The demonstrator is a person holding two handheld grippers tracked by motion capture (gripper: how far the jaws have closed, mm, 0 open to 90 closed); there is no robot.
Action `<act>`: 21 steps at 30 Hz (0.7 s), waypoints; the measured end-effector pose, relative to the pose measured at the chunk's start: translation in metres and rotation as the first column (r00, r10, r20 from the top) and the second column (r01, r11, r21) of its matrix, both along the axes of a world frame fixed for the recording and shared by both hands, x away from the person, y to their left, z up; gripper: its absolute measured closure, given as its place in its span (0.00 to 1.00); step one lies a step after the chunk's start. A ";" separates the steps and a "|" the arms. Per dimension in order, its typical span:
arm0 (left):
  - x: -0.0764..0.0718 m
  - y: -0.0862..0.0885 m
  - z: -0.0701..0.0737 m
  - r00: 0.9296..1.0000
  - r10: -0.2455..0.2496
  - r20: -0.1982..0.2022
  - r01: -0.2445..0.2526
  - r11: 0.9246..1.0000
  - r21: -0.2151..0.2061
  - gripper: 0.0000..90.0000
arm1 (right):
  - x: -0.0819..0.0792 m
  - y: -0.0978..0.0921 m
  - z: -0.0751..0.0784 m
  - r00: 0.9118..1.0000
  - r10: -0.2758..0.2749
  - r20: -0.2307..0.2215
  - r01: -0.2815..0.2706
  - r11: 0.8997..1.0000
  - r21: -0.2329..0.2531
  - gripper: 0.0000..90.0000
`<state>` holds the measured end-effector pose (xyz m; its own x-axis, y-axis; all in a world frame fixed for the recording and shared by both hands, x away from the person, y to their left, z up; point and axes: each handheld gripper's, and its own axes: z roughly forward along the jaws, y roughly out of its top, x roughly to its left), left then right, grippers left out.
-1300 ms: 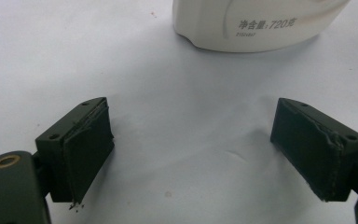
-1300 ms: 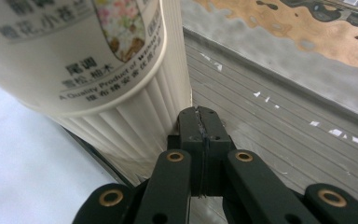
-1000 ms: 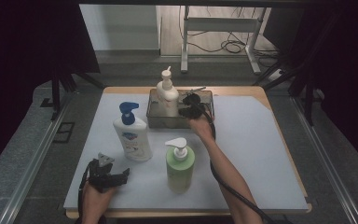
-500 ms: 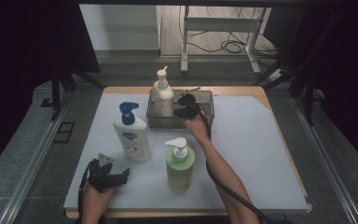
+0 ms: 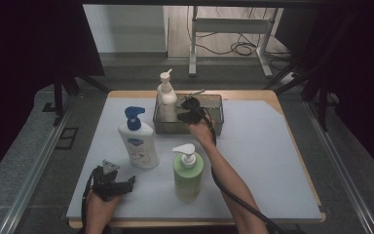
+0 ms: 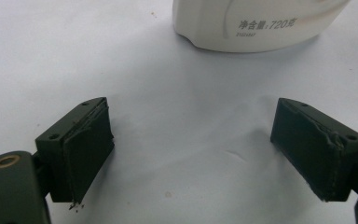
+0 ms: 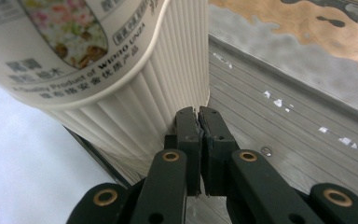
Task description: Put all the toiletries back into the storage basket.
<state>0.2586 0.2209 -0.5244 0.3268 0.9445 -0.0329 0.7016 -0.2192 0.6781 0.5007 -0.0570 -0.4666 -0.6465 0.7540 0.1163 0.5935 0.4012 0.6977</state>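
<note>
Step in hand, as it looks: right gripper (image 5: 189, 108) is nudging/straightening the cream pump bottle (image 5: 166, 95) inside the metal tray (image 5: 216, 118), which sits at the far edge of the desk (image 5: 268, 146), about mid-width. In the right gripper view its jaws are pressed together w/ nothing between them, tips right against the bottle's ribbed side (image 7: 135, 93), low on the body – contact or a hair off, can't tell.

Bottle stands upright in the tray's left end, long axis vertical, pump nozzle pointing toward the desk's far right corner.

Left gripper (image 5: 111, 183) rests near the desk's front left corner, jaws spread wide, empty; just beyond it the base of the white bottle w/ blue pump (image 5: 137, 139). Green pump bottle (image 5: 188, 170) stands toward the front edge, mid-desk.

Next move prob. calls for a choice: keep pushing w/ closed tips, or open the jaws wide enough for the ribbed body and grip it low, so the tall bottle doesn't tip against the tray wall.
</note>
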 end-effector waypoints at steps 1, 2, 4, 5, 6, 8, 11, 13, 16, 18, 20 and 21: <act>0.000 0.000 0.000 1.000 0.000 0.000 0.000 1.000 0.000 0.13 | 0.000 0.000 0.000 1.000 0.000 0.000 0.000 1.000 0.000 0.97; 0.000 0.000 0.000 1.000 0.001 0.001 -0.001 1.000 -0.001 0.13 | 0.000 0.002 0.000 1.000 -0.001 0.000 0.001 1.000 0.001 0.96; 0.000 0.000 0.000 1.000 0.000 0.000 0.000 1.000 0.000 0.13 | 0.000 0.003 0.000 1.000 0.003 0.000 -0.003 1.000 0.005 0.96; 0.000 0.000 0.000 1.000 0.000 0.000 0.000 1.000 0.000 0.13 | 0.000 0.003 0.000 1.000 0.003 0.000 -0.003 1.000 0.005 0.96; 0.000 0.000 0.000 1.000 0.001 0.000 -0.001 1.000 -0.001 0.13 | 0.001 0.004 0.000 1.000 0.002 0.000 -0.002 1.000 0.004 0.96; 0.000 0.000 0.000 1.000 0.001 0.001 -0.001 1.000 -0.001 0.13 | 0.001 0.006 0.000 1.000 0.003 0.003 -0.003 1.000 0.003 0.96; 0.000 0.000 0.000 1.000 0.001 0.001 -0.001 1.000 -0.001 0.13 | 0.002 0.008 0.001 1.000 0.007 0.003 -0.007 1.000 0.007 0.96; 0.000 0.000 0.000 1.000 0.001 0.000 -0.001 1.000 -0.001 0.13 | 0.002 0.010 0.001 1.000 0.013 0.006 -0.013 1.000 0.006 0.96; 0.000 0.000 0.000 1.000 0.001 0.000 -0.001 1.000 -0.002 0.13 | 0.002 0.013 0.001 1.000 0.015 0.007 -0.015 1.000 0.003 0.96; 0.000 0.000 0.000 1.000 0.001 0.000 -0.001 1.000 -0.002 0.13 | 0.002 0.015 0.001 1.000 0.017 0.008 -0.017 1.000 0.003 0.96; 0.000 0.000 0.000 1.000 0.001 0.000 -0.001 1.000 -0.002 0.13 | 0.002 0.017 0.001 1.000 0.021 0.007 -0.021 1.000 0.002 0.96; 0.000 0.000 0.000 1.000 0.001 0.000 -0.001 1.000 -0.002 0.13 | 0.002 0.018 0.001 1.000 0.022 0.008 -0.022 1.000 0.001 0.96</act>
